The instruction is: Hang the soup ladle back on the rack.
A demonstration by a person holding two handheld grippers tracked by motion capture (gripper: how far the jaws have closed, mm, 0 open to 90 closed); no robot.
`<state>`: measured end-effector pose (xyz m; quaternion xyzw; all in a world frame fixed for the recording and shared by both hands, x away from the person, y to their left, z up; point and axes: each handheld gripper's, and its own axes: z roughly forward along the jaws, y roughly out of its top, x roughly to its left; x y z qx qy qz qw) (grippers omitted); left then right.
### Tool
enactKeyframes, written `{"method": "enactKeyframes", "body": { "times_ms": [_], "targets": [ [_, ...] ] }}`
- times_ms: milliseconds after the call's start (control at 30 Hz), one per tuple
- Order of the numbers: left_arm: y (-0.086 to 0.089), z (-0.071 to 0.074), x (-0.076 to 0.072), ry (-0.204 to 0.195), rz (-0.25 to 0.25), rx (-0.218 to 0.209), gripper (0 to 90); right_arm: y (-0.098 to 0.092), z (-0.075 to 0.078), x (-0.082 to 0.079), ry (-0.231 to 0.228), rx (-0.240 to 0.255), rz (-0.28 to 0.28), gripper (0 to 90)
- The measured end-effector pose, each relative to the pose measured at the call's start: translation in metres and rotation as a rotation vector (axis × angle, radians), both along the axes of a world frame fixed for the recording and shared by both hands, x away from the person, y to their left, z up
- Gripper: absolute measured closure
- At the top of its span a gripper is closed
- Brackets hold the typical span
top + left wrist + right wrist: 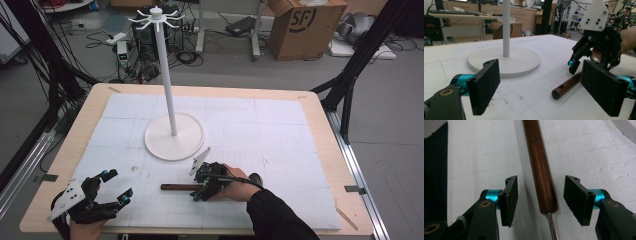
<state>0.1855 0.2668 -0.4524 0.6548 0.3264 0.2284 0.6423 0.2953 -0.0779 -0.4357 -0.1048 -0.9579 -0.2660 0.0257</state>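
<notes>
1. Jaws first: right gripper (537, 200) spread wide, one black pad either side of the brown wooden handle with a thin metal shank (540, 167), touching neither. Nothing clamped yet.
2. Handle lying flat on the white foam mat (260, 130), near the front middle of the table, just in front of the round base of the tall white hook stand (173, 136). Metal shank running back under the gripper body, working end hidden, so no telling what sort of tool.
3. Left gripper (116, 186) parked at the front-left corner, jaws also wide apart, holding nothing, well clear of the tool.
4. Possible trouble, guessing here: round handle, so an off-centre close could roll it or squirt it out sideways. Closing right at the wood-to-metal joint might leave the long end to droop and swing.
5. More guessing: stand base sits near, so a swung tool could knock it; thin pole looks tippy.
6. Cable trailing off the right gripper could drag across the mat on a lift.
7. Count: two grippers, four pads, one wooden-handled tool, one stand, one mat, one light wooden table (320, 107). Stand hooks at the top too small to count properly.
</notes>
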Motion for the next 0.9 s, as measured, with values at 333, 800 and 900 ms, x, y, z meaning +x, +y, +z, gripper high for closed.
{"method": "enactKeyframes", "body": {
  "times_ms": [333, 800, 900],
  "targets": [
    [-0.0003, 0.0000, 0.0002, 0.002, 0.000, 0.004, 16.7, 0.0013, -0.0008, 0.0000, -0.010, -0.018, 0.013, 45.5],
    [-0.0008, 0.0005, -0.0005, 0.000, -0.002, 0.006, 16.8, 0.0087, 0.0017, -0.0007, -0.042, -0.088, 0.054, 50.6],
    [-0.0005, 0.0005, -0.0005, 0.001, -0.003, 0.006, 16.8, 0.0089, 0.0020, 0.0000, -0.045, -0.091, 0.059, 53.5]
  ]
}}
